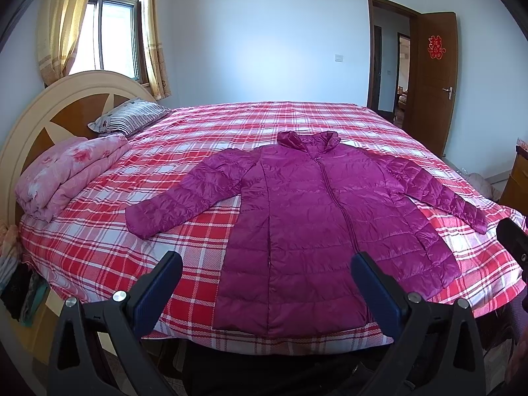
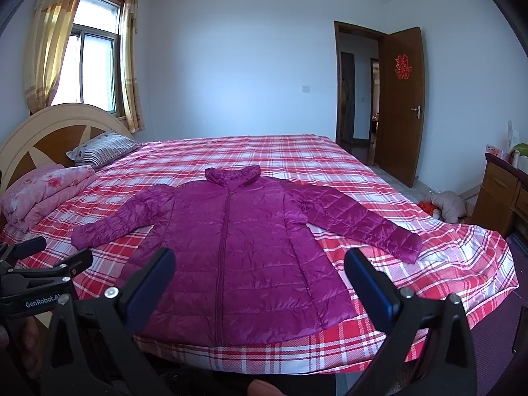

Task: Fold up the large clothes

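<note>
We are hovering over a quilted jacket.
Glossy magenta jacket [image 1: 307, 217] is lying flat on plaid bedsheet [image 1: 132, 247]; left gripper [image 1: 266, 264] and right gripper [image 2: 259, 262] are gaping, empty.

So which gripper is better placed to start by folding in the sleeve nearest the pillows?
Probably left. The left gripper, jaws open, sits nearer the pillow-side sleeve of the purple jacket. The right gripper, also open, sits nearer the door-side sleeve. Neither touches the jacket.

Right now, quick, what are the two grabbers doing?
Left gripper: open, holding nothing, above the purple puffer jacket.
Right gripper: open, holding nothing.
</note>
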{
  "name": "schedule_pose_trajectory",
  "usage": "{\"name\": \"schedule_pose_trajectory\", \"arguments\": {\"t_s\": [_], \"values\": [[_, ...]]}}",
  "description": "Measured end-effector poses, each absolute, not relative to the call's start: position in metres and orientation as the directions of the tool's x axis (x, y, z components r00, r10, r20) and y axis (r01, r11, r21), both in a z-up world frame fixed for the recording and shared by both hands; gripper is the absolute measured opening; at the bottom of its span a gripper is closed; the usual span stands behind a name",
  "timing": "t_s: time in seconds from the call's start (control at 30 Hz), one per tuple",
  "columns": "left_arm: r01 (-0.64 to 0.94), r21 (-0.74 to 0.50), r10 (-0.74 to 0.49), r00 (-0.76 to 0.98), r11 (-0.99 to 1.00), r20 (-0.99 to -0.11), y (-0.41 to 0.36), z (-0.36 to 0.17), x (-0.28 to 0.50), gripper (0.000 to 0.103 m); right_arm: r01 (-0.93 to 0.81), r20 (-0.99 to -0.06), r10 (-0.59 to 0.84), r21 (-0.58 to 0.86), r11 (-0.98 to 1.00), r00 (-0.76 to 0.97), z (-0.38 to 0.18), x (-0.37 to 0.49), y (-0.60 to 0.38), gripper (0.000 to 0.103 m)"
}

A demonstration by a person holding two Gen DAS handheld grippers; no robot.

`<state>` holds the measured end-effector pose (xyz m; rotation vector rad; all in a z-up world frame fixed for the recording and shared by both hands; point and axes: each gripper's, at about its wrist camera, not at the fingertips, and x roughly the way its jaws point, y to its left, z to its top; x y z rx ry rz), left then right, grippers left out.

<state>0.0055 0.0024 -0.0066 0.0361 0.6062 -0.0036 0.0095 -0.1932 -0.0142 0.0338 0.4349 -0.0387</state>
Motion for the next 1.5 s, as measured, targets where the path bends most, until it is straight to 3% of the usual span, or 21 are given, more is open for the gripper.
{"name": "schedule_pose_trajectory", "arguments": {"t_s": [1.5], "values": [[0.036, 0.036, -0.007, 0.806, 0.999, -0.591, -0.0033, -0.0125, 0.0080, 0.102, 0.039, -0.447, -0.018, 0.036, 0.999, 0.895, -0.0198, 0.0134, -0.1929, 0.103]]}}
